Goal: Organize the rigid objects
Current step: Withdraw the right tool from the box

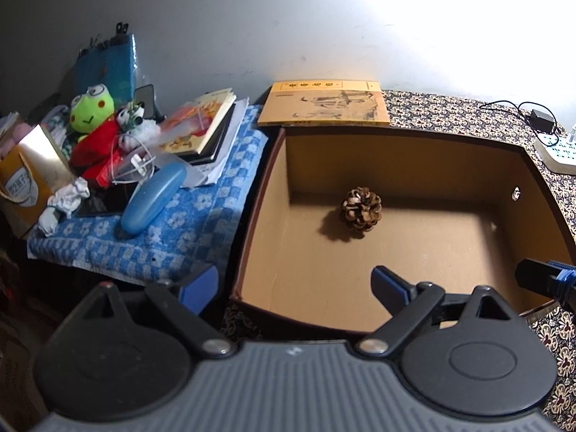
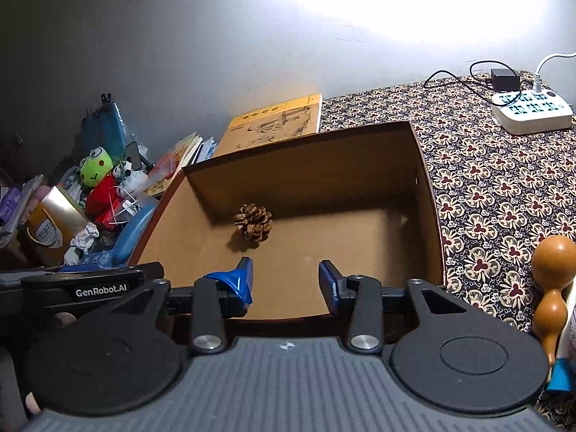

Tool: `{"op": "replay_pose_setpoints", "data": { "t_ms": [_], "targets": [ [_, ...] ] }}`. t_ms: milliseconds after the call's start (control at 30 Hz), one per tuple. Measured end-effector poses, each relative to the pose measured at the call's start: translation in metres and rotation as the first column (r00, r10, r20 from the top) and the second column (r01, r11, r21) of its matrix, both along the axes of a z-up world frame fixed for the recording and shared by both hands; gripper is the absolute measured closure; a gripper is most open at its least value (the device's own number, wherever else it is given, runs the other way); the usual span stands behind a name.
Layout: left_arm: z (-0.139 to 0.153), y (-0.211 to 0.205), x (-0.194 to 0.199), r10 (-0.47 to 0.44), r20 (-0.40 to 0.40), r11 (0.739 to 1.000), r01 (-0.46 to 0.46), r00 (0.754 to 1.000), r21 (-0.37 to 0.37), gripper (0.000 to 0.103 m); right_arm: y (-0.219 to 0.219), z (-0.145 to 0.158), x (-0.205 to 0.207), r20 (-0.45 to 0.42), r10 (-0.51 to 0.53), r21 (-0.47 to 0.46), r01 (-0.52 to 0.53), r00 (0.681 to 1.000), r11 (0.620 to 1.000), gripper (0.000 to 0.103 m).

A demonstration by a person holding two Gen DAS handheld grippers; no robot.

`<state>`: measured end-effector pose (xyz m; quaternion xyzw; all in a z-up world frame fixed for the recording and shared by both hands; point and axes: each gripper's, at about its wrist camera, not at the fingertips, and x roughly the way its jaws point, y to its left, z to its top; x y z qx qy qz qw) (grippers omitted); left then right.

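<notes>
A brown pine cone point(image 1: 361, 208) lies inside an open cardboard box point(image 1: 396, 151), near the middle of its floor; it also shows in the right wrist view point(image 2: 253, 221) within the same box point(image 2: 306, 154). My left gripper point(image 1: 295, 286) is open and empty, held over the box's near left corner. My right gripper point(image 2: 286, 280) is open and empty over the box's near edge. A tan wooden gourd point(image 2: 552, 280) stands at the right, outside the box.
A yellow book point(image 1: 325, 104) lies behind the box. Left of the box are a blue glasses case point(image 1: 153, 198), a frog plush point(image 1: 91, 106), books and a gold bag point(image 1: 30, 172) on a blue cloth. A white power strip point(image 2: 532, 109) sits far right.
</notes>
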<state>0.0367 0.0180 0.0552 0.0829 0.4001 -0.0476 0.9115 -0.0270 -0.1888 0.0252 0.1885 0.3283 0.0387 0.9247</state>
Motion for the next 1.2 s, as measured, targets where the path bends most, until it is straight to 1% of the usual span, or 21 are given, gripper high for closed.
{"op": "replay_pose_setpoints", "data": {
  "t_ms": [167, 400, 600, 1033, 1200],
  "targets": [
    [0.002, 0.003, -0.005, 0.003, 0.003, 1.0, -0.003, 1.0, -0.003, 0.01, 0.001, -0.002, -0.005, 0.024, -0.005, 0.029, 0.005, 1.0, 1.0, 0.079],
    [-0.002, 0.006, -0.008, 0.009, -0.015, 1.0, -0.009, 1.0, 0.003, 0.01, 0.005, -0.01, -0.008, 0.011, 0.005, 0.049, -0.006, 1.0, 0.999, 0.079],
    [-0.007, 0.009, -0.008, 0.016, -0.045, 1.0, -0.016, 0.999, -0.013, 0.01, 0.006, -0.01, -0.011, 0.018, 0.014, 0.065, -0.016, 1.0, 0.998, 0.079],
    [-0.011, 0.015, -0.014, 0.019, -0.055, 1.0, -0.02, 0.998, -0.019, 0.01, 0.01, -0.013, -0.024, 0.038, 0.043, 0.137, -0.048, 0.998, 0.989, 0.079],
    [-0.011, 0.019, -0.017, 0.025, -0.053, 1.0, -0.026, 0.998, -0.017, 0.01, 0.015, -0.013, -0.03, 0.057, 0.064, 0.133, -0.071, 0.996, 0.989, 0.079]
  ]
}}
